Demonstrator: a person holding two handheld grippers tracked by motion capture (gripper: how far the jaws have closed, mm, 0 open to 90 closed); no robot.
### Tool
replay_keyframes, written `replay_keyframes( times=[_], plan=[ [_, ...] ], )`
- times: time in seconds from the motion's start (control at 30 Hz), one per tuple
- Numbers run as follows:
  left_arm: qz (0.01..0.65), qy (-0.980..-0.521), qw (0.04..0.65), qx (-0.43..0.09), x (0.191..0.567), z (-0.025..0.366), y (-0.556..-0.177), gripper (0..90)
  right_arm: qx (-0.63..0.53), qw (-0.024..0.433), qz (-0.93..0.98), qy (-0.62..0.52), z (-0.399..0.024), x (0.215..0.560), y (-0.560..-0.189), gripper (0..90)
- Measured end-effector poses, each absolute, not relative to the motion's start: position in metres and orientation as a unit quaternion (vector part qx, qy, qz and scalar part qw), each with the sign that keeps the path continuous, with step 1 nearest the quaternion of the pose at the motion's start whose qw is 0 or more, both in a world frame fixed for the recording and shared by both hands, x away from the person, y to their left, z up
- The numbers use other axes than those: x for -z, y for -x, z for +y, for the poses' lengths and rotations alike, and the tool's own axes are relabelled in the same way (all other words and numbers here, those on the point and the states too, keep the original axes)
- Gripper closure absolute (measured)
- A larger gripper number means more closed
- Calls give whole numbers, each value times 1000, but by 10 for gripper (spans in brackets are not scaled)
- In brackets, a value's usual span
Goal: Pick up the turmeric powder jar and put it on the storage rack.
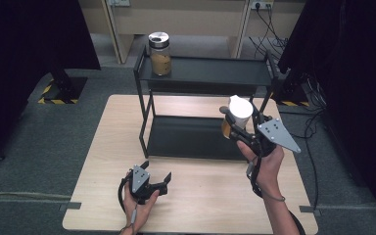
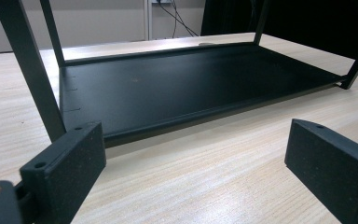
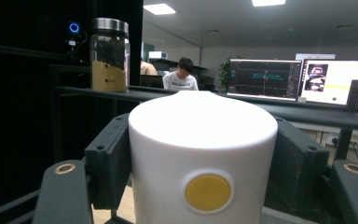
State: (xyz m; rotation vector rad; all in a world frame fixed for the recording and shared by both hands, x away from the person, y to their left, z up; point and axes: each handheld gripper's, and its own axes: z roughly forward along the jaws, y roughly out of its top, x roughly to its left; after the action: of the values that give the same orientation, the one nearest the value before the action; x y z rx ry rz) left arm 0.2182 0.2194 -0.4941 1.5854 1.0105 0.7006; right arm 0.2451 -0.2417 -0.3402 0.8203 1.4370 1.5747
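The right gripper [image 1: 236,125] squeezes a white-topped jar [image 1: 240,111] between its two black jaws, one jaw on each side of the white lid, as the right gripper view shows up close [image 3: 204,154]. In the high view the jar hangs in the air at about three o'clock from the middle of the table [image 1: 103,161], right by the right end of the black rack [image 1: 205,73]. The top shelf sits at about twelve o'clock from the jar, and a glass jar [image 1: 160,54] with brown powder stands on the shelf's far left end, at about ten o'clock. The jaws hold only the smooth lid part, so the jar could slip down or tip if the hand shakes. It could also bump the rack's post or the shelf edge on the way, because it is so near them. If it were set too close to the shelf edge, it could fall off. The left gripper [image 1: 149,178] rests low on the table at about seven o'clock from the jar, with its jaws wide apart and nothing between them, so it could not catch a falling jar.
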Motion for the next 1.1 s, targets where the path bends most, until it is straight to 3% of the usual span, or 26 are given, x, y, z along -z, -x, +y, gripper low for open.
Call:
replay_keyframes(
  times=[1.1],
  plan=[
    [422,-668,535,-298,494,218,-218,42,-633,420,559,-333,-236,297,-260,311]
  ],
)
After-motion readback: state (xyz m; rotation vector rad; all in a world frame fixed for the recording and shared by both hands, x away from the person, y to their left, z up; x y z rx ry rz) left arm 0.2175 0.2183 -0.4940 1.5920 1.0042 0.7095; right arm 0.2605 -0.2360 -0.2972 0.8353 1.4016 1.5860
